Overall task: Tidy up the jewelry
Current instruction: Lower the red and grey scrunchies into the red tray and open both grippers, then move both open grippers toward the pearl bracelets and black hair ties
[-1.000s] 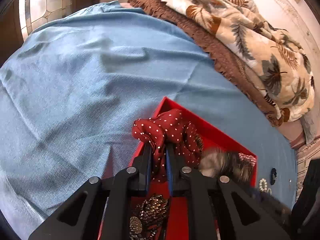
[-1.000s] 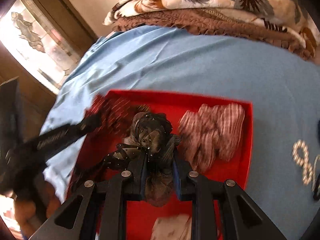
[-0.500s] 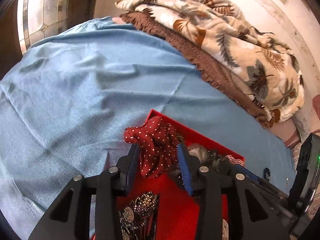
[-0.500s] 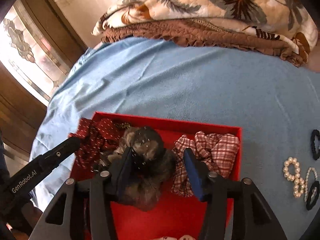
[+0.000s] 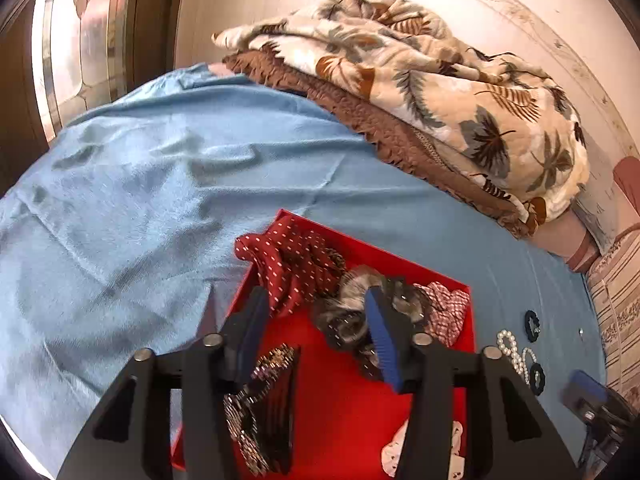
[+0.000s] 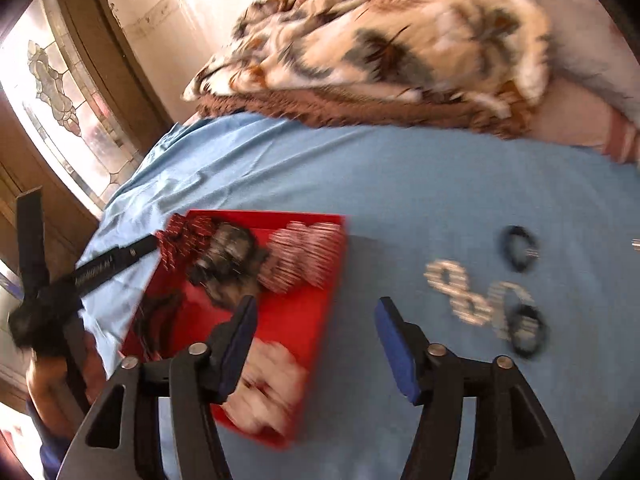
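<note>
A bed takes up most of the room, spread with a wrinkled pale-blue sheet (image 5: 168, 208) that runs ahead of both grippers. Beyond them, at the far edge of the sheet, a leaf-patterned blanket (image 5: 452, 92) in cream, grey and rust lies heaped on a brown frilled quilt (image 5: 372, 128). Behind the heap rises a cream wall (image 5: 460, 4), scuffed and marked. Off to the left stands a dark wooden frame holding a leaded glass window (image 6: 60, 96), daylight pouring through it bright enough to wash out the panes. Far right, a striped cushion (image 5: 618, 300) shows at the bed's edge.
</note>
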Motion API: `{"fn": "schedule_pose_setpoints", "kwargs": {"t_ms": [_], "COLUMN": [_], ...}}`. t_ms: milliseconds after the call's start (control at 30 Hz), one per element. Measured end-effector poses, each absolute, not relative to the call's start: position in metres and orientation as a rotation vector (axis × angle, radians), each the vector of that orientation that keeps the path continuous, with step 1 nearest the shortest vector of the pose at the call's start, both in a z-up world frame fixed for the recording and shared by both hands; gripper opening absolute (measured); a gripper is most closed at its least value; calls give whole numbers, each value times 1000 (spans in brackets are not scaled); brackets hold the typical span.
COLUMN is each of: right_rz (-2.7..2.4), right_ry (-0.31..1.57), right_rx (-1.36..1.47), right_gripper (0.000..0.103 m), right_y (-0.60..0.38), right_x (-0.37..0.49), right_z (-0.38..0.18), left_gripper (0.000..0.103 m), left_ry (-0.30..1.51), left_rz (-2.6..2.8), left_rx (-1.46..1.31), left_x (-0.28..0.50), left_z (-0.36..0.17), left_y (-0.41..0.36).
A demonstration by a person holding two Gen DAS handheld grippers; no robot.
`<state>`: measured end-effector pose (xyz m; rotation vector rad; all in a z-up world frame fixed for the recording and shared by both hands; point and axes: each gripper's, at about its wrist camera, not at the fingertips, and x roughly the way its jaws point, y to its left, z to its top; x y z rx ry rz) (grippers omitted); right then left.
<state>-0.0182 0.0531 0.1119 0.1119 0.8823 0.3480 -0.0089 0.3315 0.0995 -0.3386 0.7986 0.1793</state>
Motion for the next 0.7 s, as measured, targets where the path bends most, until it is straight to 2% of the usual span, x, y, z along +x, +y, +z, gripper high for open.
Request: {"fn": "schedule_pose_setpoints", "kwargs": {"t_ms": [133, 300, 533, 633, 700], "right_rz": [215, -6, -123, -118, -103], "right_ry": [819, 751, 850, 795, 752], "right_rx": [91, 63, 57, 7, 21], "right_gripper": [70, 75, 75, 75, 80], "right_y": [4, -43, -59, -54, -54], "right_x": [-64, -134, -183, -184, -187], "right_z": [110, 80, 35, 47, 56], "left_gripper": [52, 56, 58, 58, 59], "left_ry": [751, 691, 673, 682, 672], "left_rz": [192, 210, 269, 288, 301], "left_rx": [-287, -252, -183, -157, -147], "left_x": [-22, -35, -60, -70, -77], "left_z": [102, 107, 97, 94, 96], "left_y": [311, 293, 273, 272, 274]}}
